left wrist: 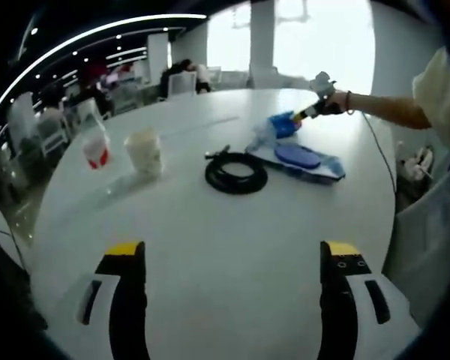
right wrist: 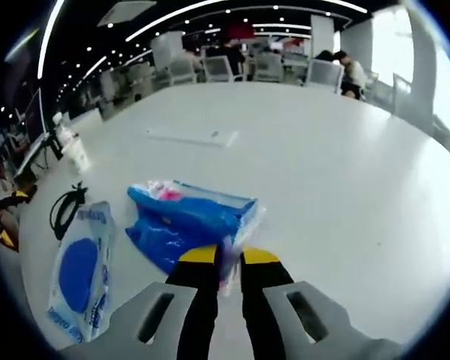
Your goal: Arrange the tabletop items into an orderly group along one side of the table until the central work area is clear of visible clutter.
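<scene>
White table [left wrist: 210, 247]; right gripper [right wrist: 229, 259] pinching blue bag [right wrist: 187, 221]; left gripper [left wrist: 232, 259] open.

left claw [left wrist: 232, 259] spread wide, right claw [right wrist: 225, 259] pinched

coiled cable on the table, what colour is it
Black; the coiled cable shows best in the left gripper view.

Left gripper view: low over near table [left wrist: 210, 247] edge, facing across; right gripper view: close above blue bag [right wrist: 184, 221]; both show bag, cable [left wrist: 235, 174]
</scene>
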A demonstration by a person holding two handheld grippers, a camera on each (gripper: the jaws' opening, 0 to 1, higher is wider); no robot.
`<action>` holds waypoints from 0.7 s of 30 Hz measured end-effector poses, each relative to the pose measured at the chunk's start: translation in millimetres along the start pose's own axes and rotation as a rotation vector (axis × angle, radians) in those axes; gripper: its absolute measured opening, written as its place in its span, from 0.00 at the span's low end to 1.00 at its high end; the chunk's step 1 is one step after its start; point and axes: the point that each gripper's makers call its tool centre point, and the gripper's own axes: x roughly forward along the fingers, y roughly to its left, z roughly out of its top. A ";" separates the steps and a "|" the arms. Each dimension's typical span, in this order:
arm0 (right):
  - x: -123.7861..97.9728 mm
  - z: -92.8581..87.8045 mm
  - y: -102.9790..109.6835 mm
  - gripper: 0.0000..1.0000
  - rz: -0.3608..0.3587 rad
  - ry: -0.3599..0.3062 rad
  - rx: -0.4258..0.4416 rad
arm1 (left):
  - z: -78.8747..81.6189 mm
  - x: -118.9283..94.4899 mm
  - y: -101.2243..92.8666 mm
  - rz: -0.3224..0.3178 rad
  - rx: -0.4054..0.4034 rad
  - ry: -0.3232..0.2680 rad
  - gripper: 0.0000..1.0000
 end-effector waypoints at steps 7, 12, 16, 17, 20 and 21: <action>-3.5 8.9 -7.4 0.34 -0.048 -0.031 0.057 | 1.5 -1.5 0.1 0.000 -0.002 -0.009 0.96; -8.0 14.4 -8.7 0.48 -0.066 -0.055 0.105 | 2.3 -1.9 -1.0 -0.003 -0.002 -0.008 0.99; -11.4 17.6 -5.5 0.63 -0.062 -0.075 0.134 | 2.6 -2.1 -1.5 -0.007 -0.008 -0.007 0.99; -12.3 18.6 -4.5 0.66 -0.061 -0.080 0.139 | 3.3 -2.5 -1.1 -0.006 -0.009 -0.010 0.99; -15.0 21.4 0.8 0.72 -0.046 -0.091 0.155 | 6.2 -3.3 -0.1 -0.004 -0.020 -0.021 0.99; -16.4 22.5 3.3 0.73 -0.040 -0.095 0.164 | 6.4 -3.4 0.0 -0.005 -0.023 -0.021 0.99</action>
